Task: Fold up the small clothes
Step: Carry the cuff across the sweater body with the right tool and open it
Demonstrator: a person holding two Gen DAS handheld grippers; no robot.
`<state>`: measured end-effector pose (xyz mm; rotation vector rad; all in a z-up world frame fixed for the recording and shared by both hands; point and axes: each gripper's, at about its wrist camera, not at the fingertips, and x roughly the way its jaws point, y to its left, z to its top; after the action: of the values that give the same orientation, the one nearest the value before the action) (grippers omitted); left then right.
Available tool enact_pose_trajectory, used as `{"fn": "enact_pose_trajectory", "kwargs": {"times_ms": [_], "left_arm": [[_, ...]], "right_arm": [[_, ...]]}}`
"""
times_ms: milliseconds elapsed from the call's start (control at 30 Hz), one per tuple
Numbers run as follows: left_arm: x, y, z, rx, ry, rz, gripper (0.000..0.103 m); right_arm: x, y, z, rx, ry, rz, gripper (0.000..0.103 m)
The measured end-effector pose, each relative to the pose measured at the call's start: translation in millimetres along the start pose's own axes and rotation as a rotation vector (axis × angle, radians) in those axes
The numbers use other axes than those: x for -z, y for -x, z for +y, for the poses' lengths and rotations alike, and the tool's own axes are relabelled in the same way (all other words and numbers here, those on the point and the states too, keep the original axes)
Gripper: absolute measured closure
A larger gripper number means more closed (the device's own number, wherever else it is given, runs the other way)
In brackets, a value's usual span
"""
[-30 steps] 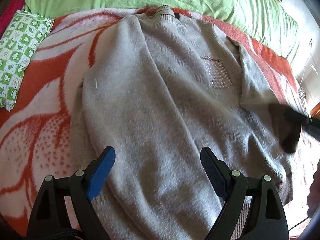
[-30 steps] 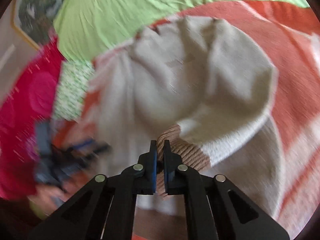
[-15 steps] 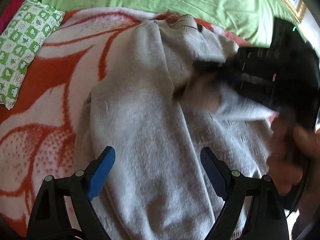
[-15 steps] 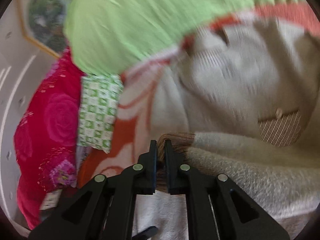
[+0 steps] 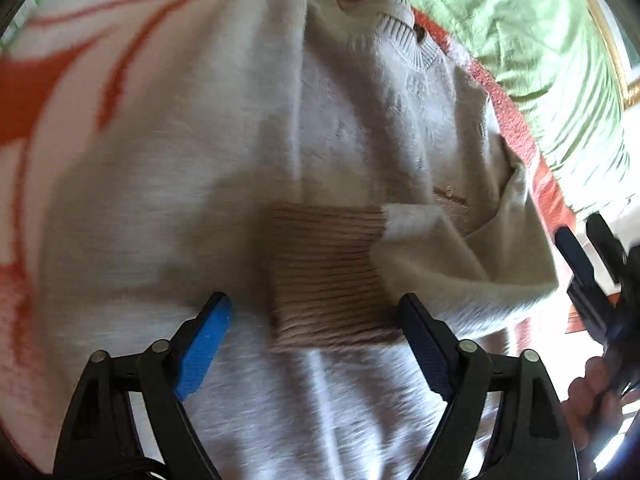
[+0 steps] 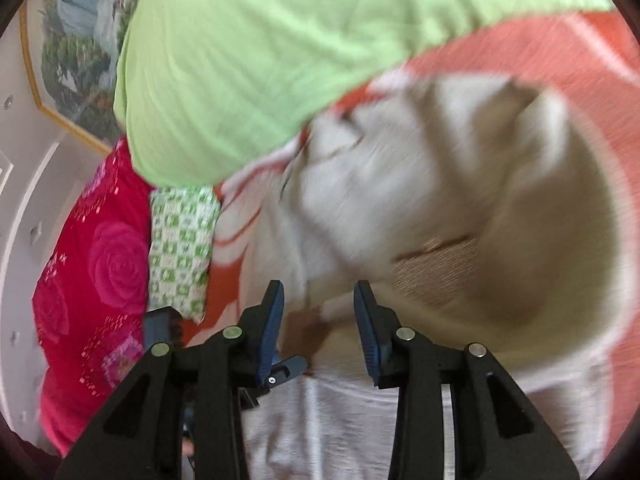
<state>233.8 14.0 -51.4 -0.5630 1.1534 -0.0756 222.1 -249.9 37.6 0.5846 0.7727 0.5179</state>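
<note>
Left wrist view: I am hovering the left gripper [image 5: 314,344], jaws spread, over the sweater's ribbed cuff [image 5: 326,272].
Right gripper [image 6: 319,330]: jaws just opening, holding nothing.
Risk: folded sleeve [image 5: 448,256] slipping back, unpinned.

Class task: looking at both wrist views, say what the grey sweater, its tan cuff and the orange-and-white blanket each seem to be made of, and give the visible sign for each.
Sweater: apparently a soft, fuzzy knit, perhaps wool or acrylic; matte with a brushed nap.
Cuff: ribbed knit, shown by its parallel ridges.
Blanket: seemingly plush fleece, with a fuzzy matte pile; blur leaves the fibre unclear.
</note>
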Motion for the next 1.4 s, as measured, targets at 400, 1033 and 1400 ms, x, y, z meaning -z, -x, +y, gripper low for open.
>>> {"fn": "enact_pose_trajectory", "kwargs": {"times_ms": [400,1033,1400], "left_arm": [[-8.5,146.8,-75.9,0.049,-0.339,-0.460,0.098],[-1.1,96.5,56.5,-0.318,-0.065,-0.399,0.097],[-16.2,72.0,-9.4,-0.225,-0.182,-0.384,0.098]], "right_arm": [[-39.3,71.2,-83.6,0.242,-0.136,-0.219,0.065],[-59.8,-26.9,-109.2,0.198,-0.053,-0.007,0.046],[-85.5,48.6,-110.3,0.282,-0.025,-0.145,0.096]]}}
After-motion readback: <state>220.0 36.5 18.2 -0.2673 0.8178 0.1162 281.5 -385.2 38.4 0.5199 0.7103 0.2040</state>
